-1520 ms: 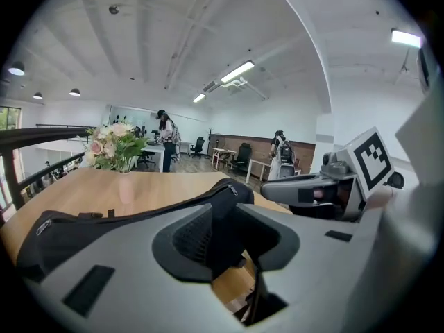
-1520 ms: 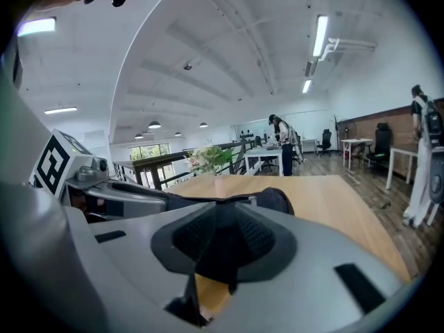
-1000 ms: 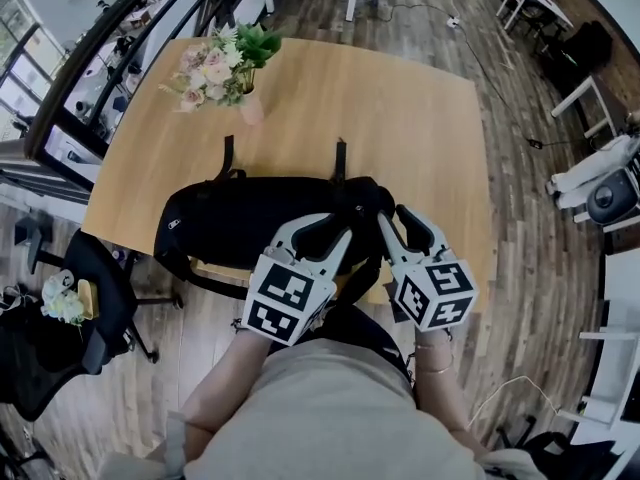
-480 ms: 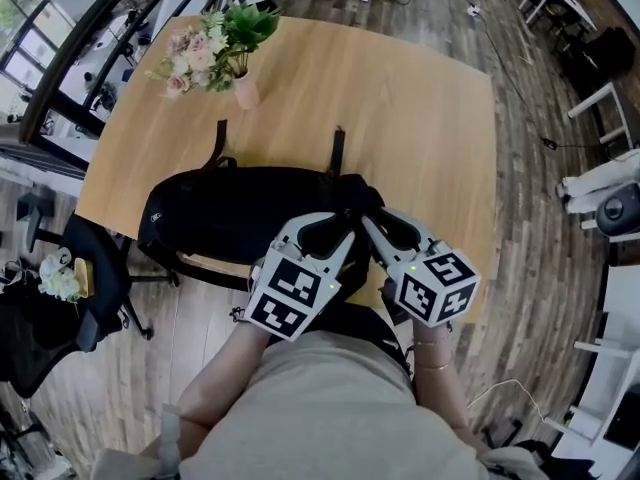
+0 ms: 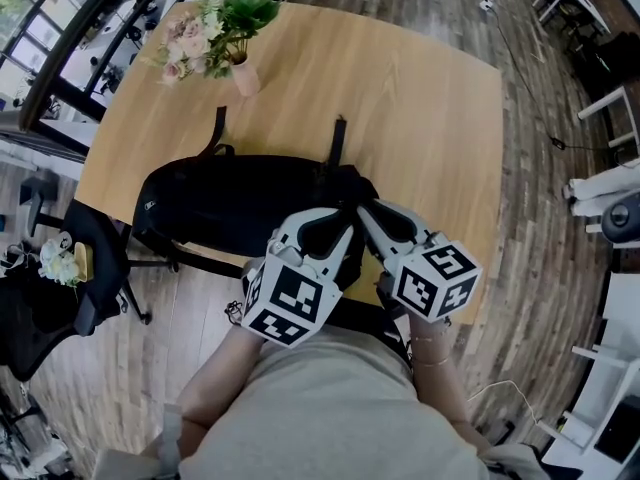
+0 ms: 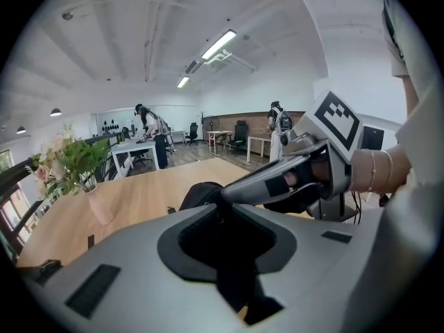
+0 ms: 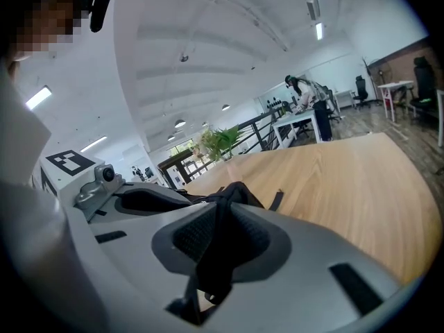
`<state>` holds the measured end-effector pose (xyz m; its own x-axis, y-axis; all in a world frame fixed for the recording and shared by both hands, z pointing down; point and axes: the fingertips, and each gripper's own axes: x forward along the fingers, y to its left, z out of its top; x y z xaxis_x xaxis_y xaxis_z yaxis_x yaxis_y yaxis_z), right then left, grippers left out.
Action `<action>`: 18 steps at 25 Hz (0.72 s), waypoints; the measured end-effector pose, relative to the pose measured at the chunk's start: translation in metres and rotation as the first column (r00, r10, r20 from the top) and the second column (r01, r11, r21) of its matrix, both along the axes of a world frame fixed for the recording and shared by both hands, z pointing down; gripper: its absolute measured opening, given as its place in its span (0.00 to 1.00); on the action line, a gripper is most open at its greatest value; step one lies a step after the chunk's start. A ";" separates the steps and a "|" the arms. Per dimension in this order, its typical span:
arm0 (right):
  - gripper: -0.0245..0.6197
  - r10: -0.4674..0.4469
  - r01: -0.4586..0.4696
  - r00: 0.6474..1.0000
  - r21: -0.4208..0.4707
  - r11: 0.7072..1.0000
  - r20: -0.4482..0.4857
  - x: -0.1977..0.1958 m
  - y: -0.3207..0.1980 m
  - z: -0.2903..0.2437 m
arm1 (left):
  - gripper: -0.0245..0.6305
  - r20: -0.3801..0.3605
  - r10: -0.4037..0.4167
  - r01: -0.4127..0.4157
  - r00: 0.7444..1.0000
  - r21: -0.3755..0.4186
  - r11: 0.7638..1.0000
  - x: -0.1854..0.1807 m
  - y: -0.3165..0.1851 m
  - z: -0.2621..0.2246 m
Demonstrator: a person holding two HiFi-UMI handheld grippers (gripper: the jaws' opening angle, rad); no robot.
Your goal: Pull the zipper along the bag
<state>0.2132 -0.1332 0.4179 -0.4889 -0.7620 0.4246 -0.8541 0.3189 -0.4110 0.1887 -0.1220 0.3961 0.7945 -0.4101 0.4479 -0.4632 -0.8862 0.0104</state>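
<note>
A black backpack (image 5: 225, 203) lies lengthwise on the wooden table (image 5: 420, 98), its straps pointing away from me. Both grippers meet at its right end near the front edge. My left gripper (image 5: 335, 218) is closing, and a strip of black bag fabric (image 6: 232, 283) fills the narrow gap between its jaws. The right gripper (image 5: 366, 211) is closing too, with a fold of black fabric (image 7: 225, 194) pinched between its jaws and standing up above them. In the left gripper view the right gripper's fingers (image 6: 277, 182) almost touch the left jaws. No zipper pull can be made out.
A vase of pink and white flowers (image 5: 215, 33) stands at the table's far left corner. A black office chair (image 5: 70, 288) is on the floor to the left. The table's far right half is bare wood.
Both grippers' jaws have narrowed on the bag's right end, and their tips have drawn closer together. The bag has stayed in place.
</note>
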 end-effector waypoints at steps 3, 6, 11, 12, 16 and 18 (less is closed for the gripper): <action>0.15 -0.016 0.016 1.000 -0.002 1.000 0.013 0.000 -0.001 -0.001 | 0.16 0.028 -0.015 0.015 1.000 0.003 1.000 0.002 -0.003 0.005; 0.15 -0.029 0.029 0.999 -0.003 1.000 0.018 0.000 -0.002 -0.001 | 0.16 0.043 -0.026 0.026 0.999 -0.004 1.000 0.003 -0.008 0.011; 0.15 -0.047 0.047 0.999 -0.003 0.999 0.023 -0.001 -0.003 -0.001 | 0.16 0.042 -0.056 0.057 0.998 -0.019 0.998 0.004 -0.015 0.018; 0.15 -0.050 0.050 0.998 -0.002 0.999 0.025 -0.001 -0.004 -0.001 | 0.16 0.039 -0.073 0.074 0.997 -0.022 0.997 0.003 -0.017 0.019; 0.15 -0.067 0.067 0.997 -0.003 0.998 0.030 -0.005 -0.006 -0.001 | 0.15 0.038 -0.127 0.129 0.991 -0.028 0.991 -0.001 -0.026 0.025; 0.15 -0.072 0.072 0.997 -0.001 0.997 0.032 -0.006 -0.007 -0.001 | 0.15 0.025 -0.153 0.154 0.988 -0.047 0.987 -0.001 -0.029 0.028</action>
<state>0.2071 -0.1404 0.4166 -0.5559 -0.7233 0.4097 -0.8153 0.3782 -0.4385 0.1881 -0.1514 0.4241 0.7140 -0.5036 0.4864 -0.5943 -0.8032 0.0408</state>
